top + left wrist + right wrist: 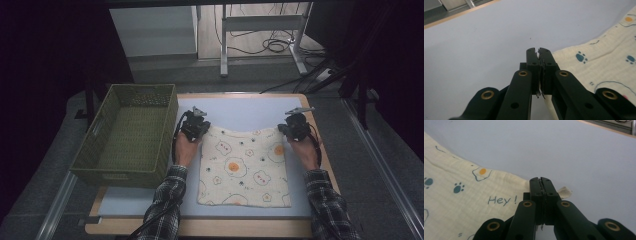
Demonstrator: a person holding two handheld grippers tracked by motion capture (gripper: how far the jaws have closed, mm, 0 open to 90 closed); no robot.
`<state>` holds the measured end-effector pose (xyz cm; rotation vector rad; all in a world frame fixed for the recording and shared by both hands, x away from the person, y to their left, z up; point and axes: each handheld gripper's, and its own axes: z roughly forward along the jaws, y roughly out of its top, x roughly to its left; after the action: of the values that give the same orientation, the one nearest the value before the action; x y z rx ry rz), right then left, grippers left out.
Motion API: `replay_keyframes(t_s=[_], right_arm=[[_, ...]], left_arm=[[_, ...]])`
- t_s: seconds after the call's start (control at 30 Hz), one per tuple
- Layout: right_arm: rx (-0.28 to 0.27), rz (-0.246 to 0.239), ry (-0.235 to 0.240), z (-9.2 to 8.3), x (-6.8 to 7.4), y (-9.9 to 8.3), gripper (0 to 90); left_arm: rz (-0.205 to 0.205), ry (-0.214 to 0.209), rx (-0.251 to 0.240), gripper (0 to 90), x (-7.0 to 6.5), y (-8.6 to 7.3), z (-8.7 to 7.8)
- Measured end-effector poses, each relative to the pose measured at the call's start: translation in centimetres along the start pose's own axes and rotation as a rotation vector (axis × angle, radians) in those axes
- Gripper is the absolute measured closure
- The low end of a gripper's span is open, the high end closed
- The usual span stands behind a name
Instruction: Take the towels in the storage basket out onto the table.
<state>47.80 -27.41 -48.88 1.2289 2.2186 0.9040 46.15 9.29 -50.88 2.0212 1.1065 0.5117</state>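
Note:
A cream cloth (245, 165) printed with fried eggs and paw marks lies flat on the pale blue mat (240, 107). My left gripper (204, 129) is at its far left corner, my right gripper (284, 131) at its far right corner. In the left gripper view the jaws of the left gripper (539, 50) are shut together on the edge of the cloth (599, 60). In the right gripper view the right gripper (540, 179) is shut on the corner of the cloth (461, 187), and a small sewn tag (564, 191) sticks out beside it.
A green woven basket (127, 177) stands at the left of the table, close to my left hand. The mat's wooden border (235, 94) runs along the far edge. Beyond it are a metal frame and cables on the floor.

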Motion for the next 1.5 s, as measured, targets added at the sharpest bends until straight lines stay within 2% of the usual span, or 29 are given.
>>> replay_keyframes(t_s=[0.07,0.17,0.27,0.4,0.53,0.63,0.73,0.87,0.93,1.2,1.3,1.4,1.5], right_arm=[[-0.006,-0.004,0.005,-0.5,0.0,0.0,89.4],[-0.021,0.001,0.019,-1.3,0.0,-0.5,89.3],[-0.049,0.019,0.049,-2.2,-0.1,-1.2,89.3],[-0.075,0.032,0.084,-3.6,-0.1,-2.0,89.3],[-0.1,0.046,0.123,-4.9,0.0,-2.9,89.3],[-0.108,0.048,0.147,-5.7,0.3,-3.6,89.3],[-0.115,0.032,0.146,-6.5,0.8,-4.5,89.3],[-0.106,0.016,0.15,-7.2,1.3,-5.8,89.3],[-0.099,0.011,0.154,-7.5,1.6,-6.4,89.2],[-0.102,-0.011,0.182,-9.4,3.0,-8.5,89.2],[-0.101,-0.02,0.199,-10.4,3.6,-9.5,89.2],[-0.106,-0.028,0.209,-11.3,4.1,-10.3,89.2],[-0.121,-0.03,0.22,-12.3,4.5,-11.0,89.1]], left_arm=[[0.022,0.013,0.0,88.0,-0.3,-0.3,-0.3],[0.009,0.007,-0.014,88.0,-0.6,-1.0,-0.8],[0.02,0.009,-0.018,88.0,-0.9,-1.7,-1.4],[0.006,0.005,-0.038,87.9,-1.3,-2.5,-2.5],[0.008,0.0,-0.046,87.8,-1.9,-3.2,-3.6],[0.034,-0.013,-0.024,87.5,-2.5,-3.8,-4.2],[0.097,-0.01,0.0,87.5,-3.5,-4.5,-4.8],[0.126,-0.025,-0.001,87.4,-4.5,-5.5,-5.5],[0.125,-0.031,-0.001,87.4,-4.8,-6.0,-6.0],[0.087,-0.107,0.008,87.1,-6.1,-7.9,-8.1],[0.088,-0.128,0.013,87.1,-6.6,-8.5,-9.0],[0.075,-0.155,-0.001,86.9,-7.0,-9.0,-10.0],[0.082,-0.168,-0.02,86.8,-7.5,-9.5,-11.2]])
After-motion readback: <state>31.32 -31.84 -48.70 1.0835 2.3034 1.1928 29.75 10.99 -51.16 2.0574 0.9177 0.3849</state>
